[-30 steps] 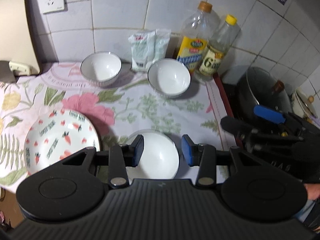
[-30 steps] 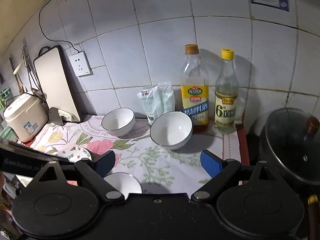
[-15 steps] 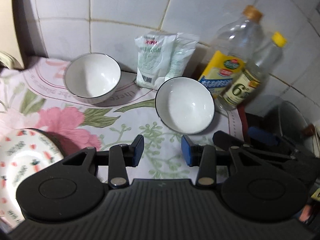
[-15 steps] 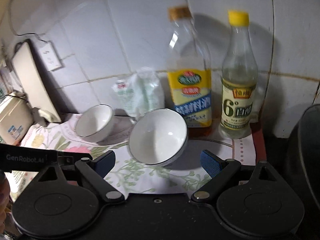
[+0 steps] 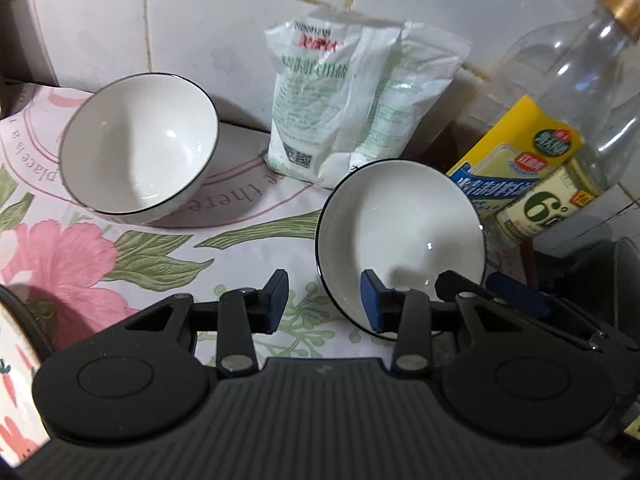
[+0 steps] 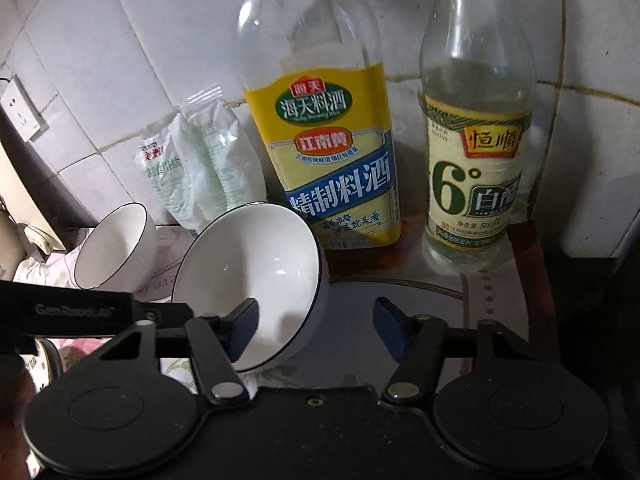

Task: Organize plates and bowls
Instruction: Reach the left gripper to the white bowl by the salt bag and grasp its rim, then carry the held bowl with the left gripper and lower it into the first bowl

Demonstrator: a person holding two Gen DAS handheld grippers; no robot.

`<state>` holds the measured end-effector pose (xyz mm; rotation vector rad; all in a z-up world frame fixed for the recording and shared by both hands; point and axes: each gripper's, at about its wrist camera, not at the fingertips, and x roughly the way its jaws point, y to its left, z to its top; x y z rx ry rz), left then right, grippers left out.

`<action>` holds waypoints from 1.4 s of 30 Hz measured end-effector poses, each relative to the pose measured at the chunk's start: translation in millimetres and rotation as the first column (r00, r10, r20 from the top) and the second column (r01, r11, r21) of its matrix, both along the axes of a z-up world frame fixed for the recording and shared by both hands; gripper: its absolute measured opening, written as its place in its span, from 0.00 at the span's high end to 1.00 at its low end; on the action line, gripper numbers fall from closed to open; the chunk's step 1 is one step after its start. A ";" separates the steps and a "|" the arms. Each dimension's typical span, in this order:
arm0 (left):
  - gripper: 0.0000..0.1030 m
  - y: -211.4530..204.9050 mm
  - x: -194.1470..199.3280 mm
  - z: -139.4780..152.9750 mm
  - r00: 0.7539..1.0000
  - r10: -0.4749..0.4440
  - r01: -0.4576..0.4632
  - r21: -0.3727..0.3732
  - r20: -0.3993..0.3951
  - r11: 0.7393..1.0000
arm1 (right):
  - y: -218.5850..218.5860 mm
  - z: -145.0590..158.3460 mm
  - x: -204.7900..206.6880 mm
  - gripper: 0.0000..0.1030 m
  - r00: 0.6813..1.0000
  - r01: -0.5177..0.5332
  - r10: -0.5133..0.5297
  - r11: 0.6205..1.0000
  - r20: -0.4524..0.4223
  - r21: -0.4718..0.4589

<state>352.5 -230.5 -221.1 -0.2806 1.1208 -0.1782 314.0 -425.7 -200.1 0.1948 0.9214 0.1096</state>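
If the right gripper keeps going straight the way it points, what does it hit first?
Likely the near bowl: the right gripper is open, its left finger already inside the bowl, so the side wall comes first; the yellow-label bottle stands behind.

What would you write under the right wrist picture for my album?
Open right gripper straddling the rim of a white bowl, one finger inside, in front of two bottles.

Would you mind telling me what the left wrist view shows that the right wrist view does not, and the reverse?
Only the left wrist view shows the pink flower on the cloth and the cooking wine bottle's gold cap. Only the right wrist view shows the wall socket and the full white vinegar bottle. Both show the two dark-rimmed white bowls, near and far, the white bag, and the right tool open astride the near bowl's rim.
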 end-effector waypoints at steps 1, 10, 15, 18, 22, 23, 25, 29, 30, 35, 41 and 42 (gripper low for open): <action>0.64 -1.8 2.6 -3.6 1.000 -0.002 0.002 0.005 -0.009 1.000 | -0.2 -2.0 1.7 0.43 1.000 0.003 -0.003 1.000 -0.008 0.006; 0.88 -11.3 7.4 -23.1 0.999 0.002 -0.003 -0.022 -0.053 1.000 | 1.6 -14.0 10.4 0.80 0.997 0.056 -0.053 0.997 -0.062 0.054; 0.89 -17.3 -1.2 -14.8 0.999 -0.011 0.012 0.021 -0.050 1.000 | 2.3 -8.3 4.6 0.82 0.991 0.099 -0.091 0.992 -0.096 0.078; 0.89 -15.9 -10.1 -5.4 0.998 -0.019 0.022 0.046 -0.062 0.999 | 0.3 1.9 -3.9 0.82 0.989 0.108 -0.097 0.989 -0.112 0.102; 0.89 -16.8 -28.7 15.7 0.998 -0.034 0.039 0.097 -0.052 0.995 | 9.3 15.3 -22.7 0.82 0.986 0.123 -0.111 0.989 -0.128 0.088; 0.89 -15.9 -34.1 21.4 0.998 -0.041 0.046 0.108 -0.051 0.993 | 11.4 19.1 -27.7 0.82 0.985 0.126 -0.114 0.988 -0.128 0.088; 0.89 -11.4 -44.1 30.6 0.998 -0.046 0.051 0.105 -0.049 0.993 | 15.2 26.9 -38.9 0.82 0.984 0.136 -0.123 0.986 -0.128 0.093; 0.89 -1.7 -65.8 50.0 0.997 -0.059 0.063 0.093 -0.048 0.994 | 21.4 45.6 -62.3 0.82 0.982 0.149 -0.134 0.983 -0.135 0.106; 0.89 0.1 -70.7 53.7 0.997 -0.063 0.067 0.092 -0.048 0.993 | 23.2 51.3 -67.5 0.81 0.982 0.148 -0.134 0.984 -0.136 0.101; 0.89 7.4 -101.2 78.2 0.995 -0.091 0.094 0.111 -0.035 0.989 | 39.3 79.5 -99.3 0.82 0.982 0.145 -0.133 0.986 -0.137 0.083; 0.89 18.6 -138.5 106.6 0.993 -0.114 0.115 0.126 -0.011 0.985 | 55.1 103.1 -132.6 0.81 0.981 0.145 -0.130 0.984 -0.142 0.102; 0.89 20.0 -144.8 110.2 0.993 -0.120 0.120 0.133 -0.006 0.984 | 57.9 105.6 -138.0 0.81 0.982 0.141 -0.126 0.985 -0.143 0.103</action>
